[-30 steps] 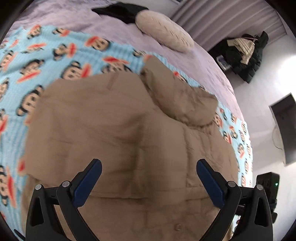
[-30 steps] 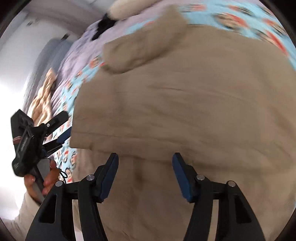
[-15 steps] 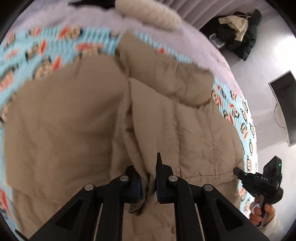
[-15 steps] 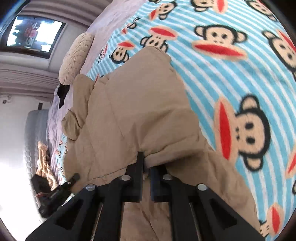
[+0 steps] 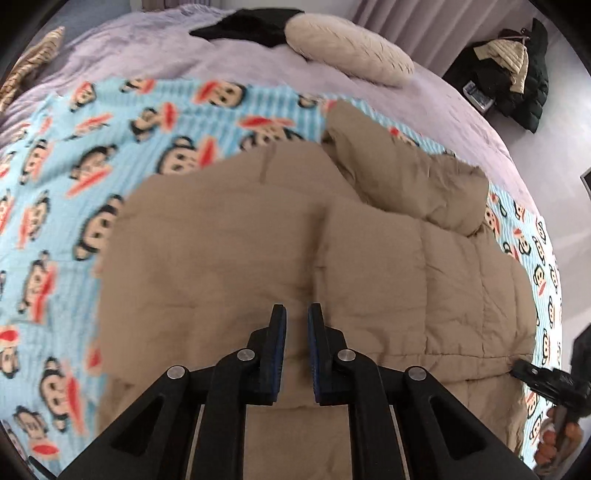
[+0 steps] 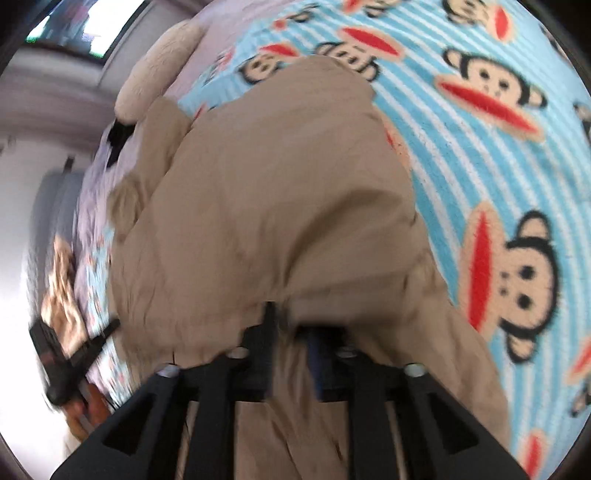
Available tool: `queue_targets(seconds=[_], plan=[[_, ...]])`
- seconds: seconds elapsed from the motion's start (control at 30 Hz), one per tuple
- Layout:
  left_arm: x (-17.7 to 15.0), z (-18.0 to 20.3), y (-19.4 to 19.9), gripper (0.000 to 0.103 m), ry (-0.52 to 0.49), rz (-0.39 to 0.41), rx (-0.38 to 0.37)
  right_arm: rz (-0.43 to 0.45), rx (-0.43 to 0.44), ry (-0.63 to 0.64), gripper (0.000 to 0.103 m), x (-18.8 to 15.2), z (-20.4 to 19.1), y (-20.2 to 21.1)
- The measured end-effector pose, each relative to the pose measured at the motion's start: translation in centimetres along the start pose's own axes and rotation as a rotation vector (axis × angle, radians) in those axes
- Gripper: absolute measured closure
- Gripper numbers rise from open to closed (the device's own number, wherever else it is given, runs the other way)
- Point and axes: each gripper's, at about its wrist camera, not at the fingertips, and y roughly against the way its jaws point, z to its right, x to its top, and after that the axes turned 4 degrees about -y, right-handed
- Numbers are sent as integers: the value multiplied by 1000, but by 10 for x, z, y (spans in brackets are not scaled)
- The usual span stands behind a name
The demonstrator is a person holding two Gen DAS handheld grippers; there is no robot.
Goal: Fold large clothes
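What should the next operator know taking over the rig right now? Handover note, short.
Left gripper: nearly closed, a narrow gap, nothing between the fingers, above the tan coat.
Right gripper: closed on a bunch of coat fabric; view blurred.
Coat lies on the monkey-print blanket on the bed, hood toward the cream pillow.
Done: sides appear folded inward, meeting along a centre crease.
Left: probably re-grip with the left, fold the coat across its length, flatten.

Ahead of my left gripper I see a monkey-print blanket [image 5: 110,155] over a lilac bedspread [image 5: 155,55]. Farther ahead lie a cream pillow [image 5: 351,55] and black garment [image 5: 251,22]; dark coats [image 5: 517,70] pile far right.
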Motion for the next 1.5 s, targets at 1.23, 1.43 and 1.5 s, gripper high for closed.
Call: queue_targets(seconds=[1.23,1.43,1.5], plan=[[-58,18,40,89,-155,-13,131,144,-207,110,61,-40,-11,47],[-87,6,48,17,-125,-58,122,119,-187,101,54,-68,-18,46],[-96,5,56,1,-117,-27,159,115,-184,98,54,-76,-21,46]])
